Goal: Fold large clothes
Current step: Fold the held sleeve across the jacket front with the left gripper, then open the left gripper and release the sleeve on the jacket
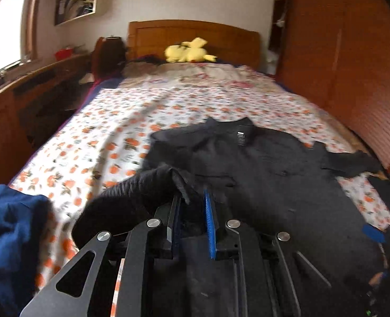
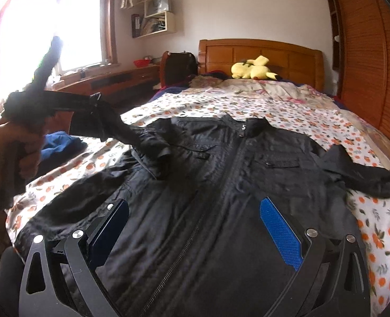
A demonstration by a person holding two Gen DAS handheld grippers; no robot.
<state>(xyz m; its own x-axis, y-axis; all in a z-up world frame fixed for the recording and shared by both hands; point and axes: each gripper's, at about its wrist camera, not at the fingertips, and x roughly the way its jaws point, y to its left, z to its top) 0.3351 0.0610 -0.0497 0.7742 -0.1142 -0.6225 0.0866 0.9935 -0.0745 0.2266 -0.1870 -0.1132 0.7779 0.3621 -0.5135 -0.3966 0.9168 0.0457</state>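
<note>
Black jacket (image 2: 247, 185) lies zipped, front up, on the bed (image 2: 314, 121).
At left, the left gripper (image 1: 192, 200) pinches the sleeve (image 1: 131, 192) between narrow fingers, lifted; at near centre, the right gripper (image 2: 195, 211) hovers over the jacket's hem, fingers wide.

One black jacket (image 2: 221, 185) lies on one bed (image 2: 314, 121), with one yellow plush toy (image 2: 253, 71) by the headboard and one blue garment (image 2: 60, 142) at the bed's edge. Two grippers show: the left gripper (image 1: 192, 211) and the right gripper (image 2: 195, 232). One red bowl (image 2: 141, 63) sits on the desk (image 2: 110, 82).
</note>
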